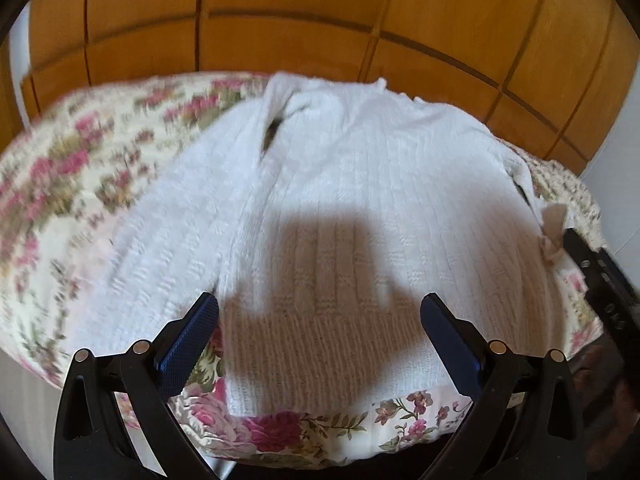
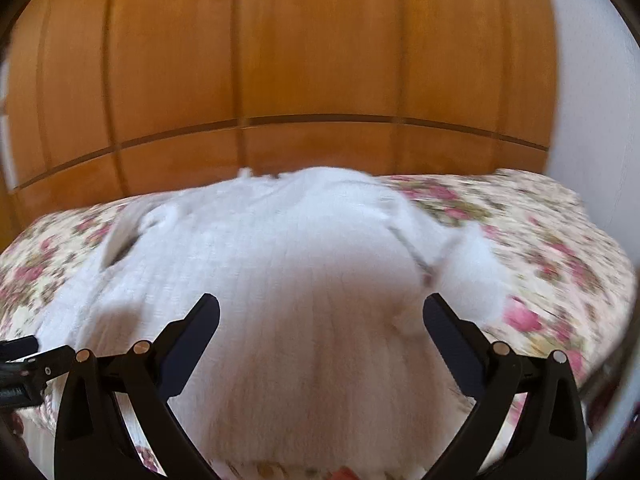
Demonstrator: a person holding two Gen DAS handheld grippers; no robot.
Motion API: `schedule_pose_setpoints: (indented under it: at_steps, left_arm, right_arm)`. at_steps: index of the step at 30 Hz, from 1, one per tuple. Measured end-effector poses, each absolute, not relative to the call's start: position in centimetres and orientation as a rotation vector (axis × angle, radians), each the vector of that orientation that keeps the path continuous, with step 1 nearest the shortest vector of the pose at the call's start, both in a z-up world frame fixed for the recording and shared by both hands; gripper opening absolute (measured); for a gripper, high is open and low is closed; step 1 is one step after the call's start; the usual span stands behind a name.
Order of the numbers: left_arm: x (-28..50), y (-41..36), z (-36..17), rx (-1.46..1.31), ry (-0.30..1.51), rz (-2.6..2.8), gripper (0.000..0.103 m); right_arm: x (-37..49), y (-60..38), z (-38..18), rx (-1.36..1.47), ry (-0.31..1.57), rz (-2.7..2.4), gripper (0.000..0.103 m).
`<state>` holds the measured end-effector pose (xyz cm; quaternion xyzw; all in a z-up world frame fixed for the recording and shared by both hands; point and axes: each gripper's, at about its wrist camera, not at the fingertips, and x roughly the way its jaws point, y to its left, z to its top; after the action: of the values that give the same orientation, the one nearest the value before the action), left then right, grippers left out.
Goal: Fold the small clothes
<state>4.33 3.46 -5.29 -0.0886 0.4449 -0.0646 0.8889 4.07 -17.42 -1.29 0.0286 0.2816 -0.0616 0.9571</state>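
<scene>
A small white ribbed knitted sweater (image 1: 340,208) lies flat on a bed with a cream bedspread printed with pink roses (image 1: 60,168), its hem toward the cameras and its neck toward the orange-brown wooden panelled wardrobe (image 1: 280,12) behind the bed. The left claw (image 1: 320,320) stands wide open above the hem and holds nothing. The right claw (image 2: 320,320) is also spread wide and empty over the sweater's lower part; this view is blurred.

Standing behind the flowery bed cover (image 1: 80,152): a big wooden wardrobe (image 2: 280,60). Showing at the right: a white wall (image 2: 592,80).
</scene>
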Motion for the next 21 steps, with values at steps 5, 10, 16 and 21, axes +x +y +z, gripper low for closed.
schedule_pose_setpoints:
  at_steps: [5,10,16,21]
  left_arm:
    - [4.9,6.1,-6.2,-0.157,0.897,-0.042,0.100]
    - [5.2,7.7,-6.7,0.005,0.831,0.051,0.100]
    - [4.2,11.0,-7.9,-0.034,0.831,0.022,0.100]
    - [3.3,11.6,-9.4,-0.009,0.849,-0.052,0.093]
  right_arm:
    - [7.6,-16.6,-3.7,-0.018,0.635,-0.086,0.101]
    - [11.3,-16.6,-5.1,-0.041,0.676,-0.130,0.101]
    - [14.9,-17.2,-7.0,-0.088,0.705,-0.163,0.101]
    - [16.3,-17.6,-9.1,-0.097,0.772,-0.185,0.101]
